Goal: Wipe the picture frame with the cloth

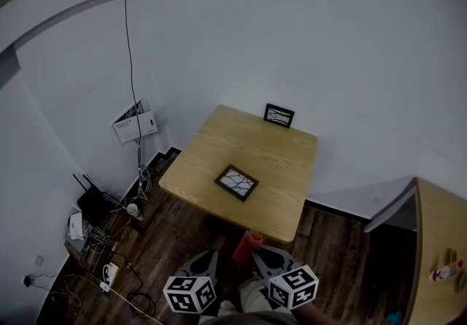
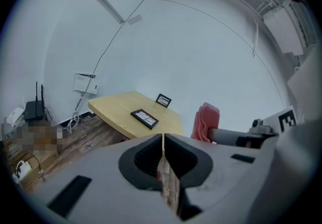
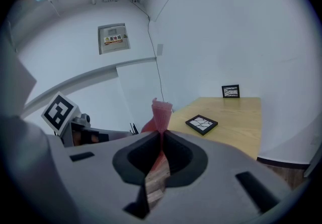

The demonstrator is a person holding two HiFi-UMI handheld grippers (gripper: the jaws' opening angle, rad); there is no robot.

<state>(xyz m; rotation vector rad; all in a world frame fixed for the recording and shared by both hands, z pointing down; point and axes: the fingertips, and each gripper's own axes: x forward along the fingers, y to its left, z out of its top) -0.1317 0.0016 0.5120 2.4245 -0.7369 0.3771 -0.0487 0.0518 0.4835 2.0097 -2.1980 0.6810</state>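
Observation:
A dark picture frame (image 1: 236,182) lies flat near the middle of the wooden table (image 1: 211,148). A second frame (image 1: 279,115) stands upright at the table's far edge by the wall. Both grippers hang low in front of the table's near edge, apart from it. My right gripper (image 3: 161,135) is shut on a red cloth (image 3: 161,113), which sticks up between its jaws. In the head view the cloth (image 1: 246,247) shows just short of the table. My left gripper (image 2: 163,138) is shut with nothing in it. From it the flat frame (image 2: 145,118) and the cloth (image 2: 206,122) are visible.
A router (image 1: 93,203), cables and a power strip (image 1: 109,272) lie on the dark wood floor at the left. A white box (image 1: 135,125) hangs on the wall with a cable running up. Another wooden top (image 1: 441,236) with a small bottle (image 1: 445,270) stands at the right.

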